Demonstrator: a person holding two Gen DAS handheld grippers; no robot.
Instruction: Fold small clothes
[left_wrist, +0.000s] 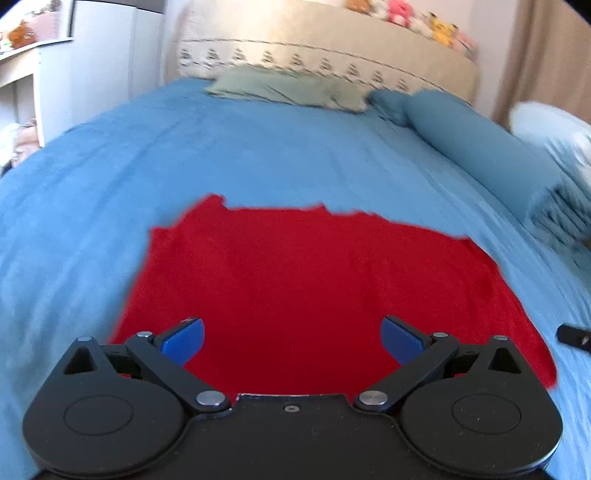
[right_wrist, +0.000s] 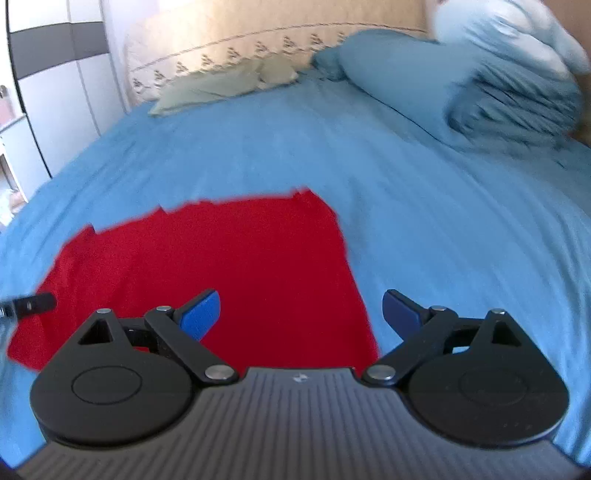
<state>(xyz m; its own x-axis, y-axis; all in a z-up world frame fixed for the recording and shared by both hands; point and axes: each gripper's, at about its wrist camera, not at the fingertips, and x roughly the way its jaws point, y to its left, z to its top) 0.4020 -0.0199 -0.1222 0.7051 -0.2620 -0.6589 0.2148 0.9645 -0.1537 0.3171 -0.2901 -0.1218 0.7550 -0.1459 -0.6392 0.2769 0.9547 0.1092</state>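
While both your left gripper (left_wrist: 292, 339) and right gripper (right_wrist: 301, 314) hover spread wide (holding nothing) over the red garment (left_wrist: 314, 280), a shallow pinch could snag the blue bedsheet (left_wrist: 258, 155) too.

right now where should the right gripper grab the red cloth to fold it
Probably the far right corner of the red cloth, coming down from above with the right gripper, its jaws open. The cloth lies flat on the blue bedsheet, and that corner is a free edge with bare sheet beside it.
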